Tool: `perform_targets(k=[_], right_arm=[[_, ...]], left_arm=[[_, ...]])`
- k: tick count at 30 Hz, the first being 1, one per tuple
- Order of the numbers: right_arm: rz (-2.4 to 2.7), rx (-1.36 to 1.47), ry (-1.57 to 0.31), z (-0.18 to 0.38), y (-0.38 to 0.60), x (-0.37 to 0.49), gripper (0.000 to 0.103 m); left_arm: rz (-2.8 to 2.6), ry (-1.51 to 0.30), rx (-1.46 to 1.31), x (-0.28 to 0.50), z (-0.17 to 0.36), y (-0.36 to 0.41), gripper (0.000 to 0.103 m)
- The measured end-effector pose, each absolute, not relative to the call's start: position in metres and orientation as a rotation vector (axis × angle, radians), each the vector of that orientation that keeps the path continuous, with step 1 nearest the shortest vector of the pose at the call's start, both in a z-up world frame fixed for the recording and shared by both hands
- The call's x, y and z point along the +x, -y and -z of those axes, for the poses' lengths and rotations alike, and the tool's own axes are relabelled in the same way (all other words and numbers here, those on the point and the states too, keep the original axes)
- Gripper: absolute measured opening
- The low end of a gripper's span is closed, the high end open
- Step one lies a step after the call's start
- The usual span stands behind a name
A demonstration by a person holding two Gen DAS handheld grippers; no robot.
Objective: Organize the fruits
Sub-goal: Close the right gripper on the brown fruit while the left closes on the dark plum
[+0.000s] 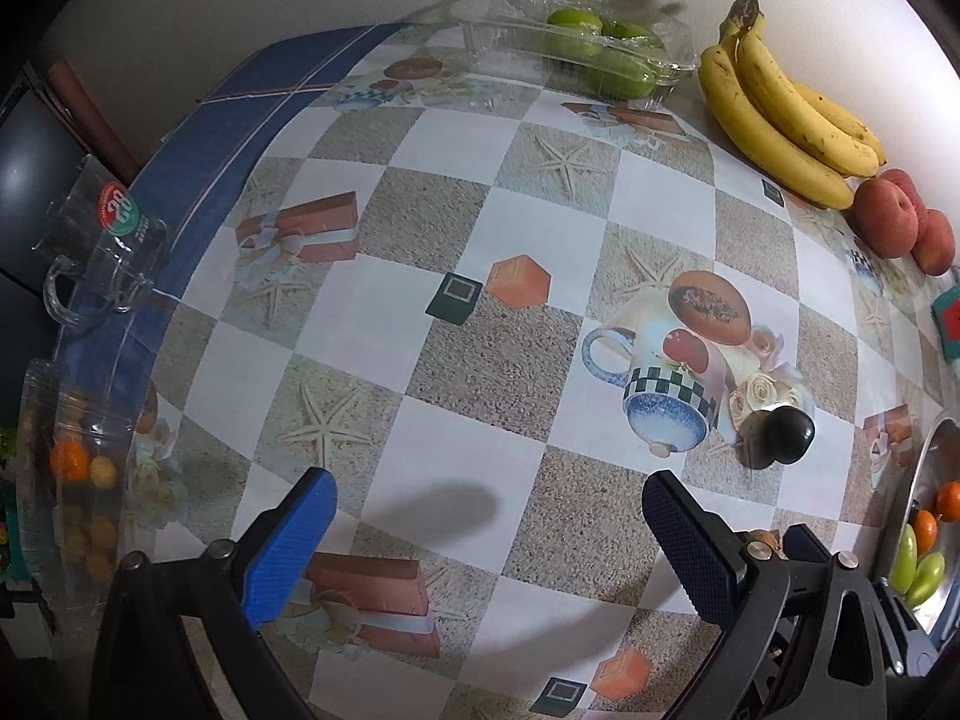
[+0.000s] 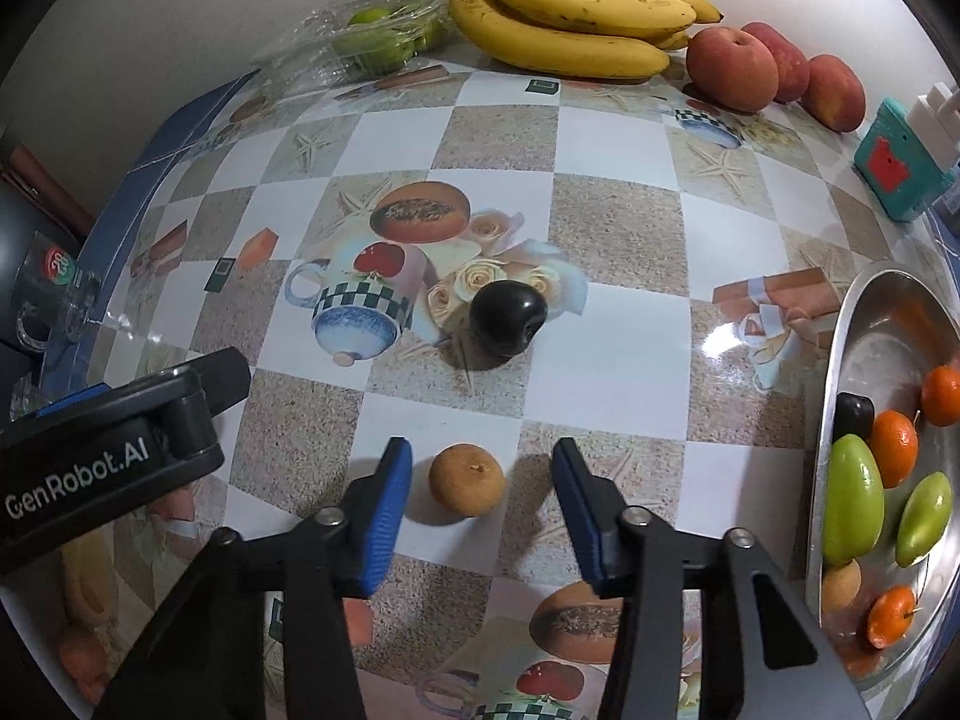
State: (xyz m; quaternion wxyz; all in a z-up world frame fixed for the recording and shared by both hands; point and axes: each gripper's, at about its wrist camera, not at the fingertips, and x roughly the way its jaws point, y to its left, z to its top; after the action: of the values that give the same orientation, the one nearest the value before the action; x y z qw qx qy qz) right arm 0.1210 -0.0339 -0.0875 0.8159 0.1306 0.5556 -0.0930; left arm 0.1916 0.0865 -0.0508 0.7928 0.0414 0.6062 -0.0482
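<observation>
Straddling a small round brown fruit (image 2: 467, 488) on the worktop (image 2: 612, 234), the right claw (image 2: 483, 501) is pointing steeply down with its blue pads on either side of the fruit, gaps showing on both sides, so nothing is being gripped yet. The left claw (image 1: 489, 546) is hanging open and empty over bare checked cloth, its body sitting just beside the right one. The fruit is lying near the front of the worktop, with a dark plum-like fruit (image 2: 507, 318) further back and a metal tray (image 2: 900, 312) to the right, which is already holding small orange fruits, green ones and a dark one. Bananas (image 2: 564, 24) and peaches (image 2: 732, 69) are resting along the back wall. The likely trouble is the fruit's roundness: if one pad is meeting it before the other, it is probably going to roll or squirt out forward toward the dark fruit. Pressing too hard could be bruising it; too lightly, and it may be slipping out on the way across to the tray. The two claws are also sitting close enough that a sideways swing risks knocking them together.
</observation>
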Motion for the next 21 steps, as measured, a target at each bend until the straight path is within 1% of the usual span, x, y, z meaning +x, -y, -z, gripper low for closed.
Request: perform_targets(k=[2,6,15,21], right_arm=[[0.196,0.277,-1.187,0.088,0.033,0.121,0.039],[0.179,0.277,-1.186,0.087,0.032,0.121,0.028],[0.163,0.298,-1.164,0.076,0.036,0.12,0.027],[0.232,0.312,-1.142,0.064,0.06,0.115,0.027]], left_arm=[[0.104,-1.303,0.088,0.192,0.051,-0.087,0.103],[0.104,-1.303,0.09,0.191,0.051,-0.087,0.103],[0.109,-1.301,0.088,0.194,0.051,-0.083,0.103],[0.157,-1.295,0.055,0.196,0.05,-0.071,0.103]])
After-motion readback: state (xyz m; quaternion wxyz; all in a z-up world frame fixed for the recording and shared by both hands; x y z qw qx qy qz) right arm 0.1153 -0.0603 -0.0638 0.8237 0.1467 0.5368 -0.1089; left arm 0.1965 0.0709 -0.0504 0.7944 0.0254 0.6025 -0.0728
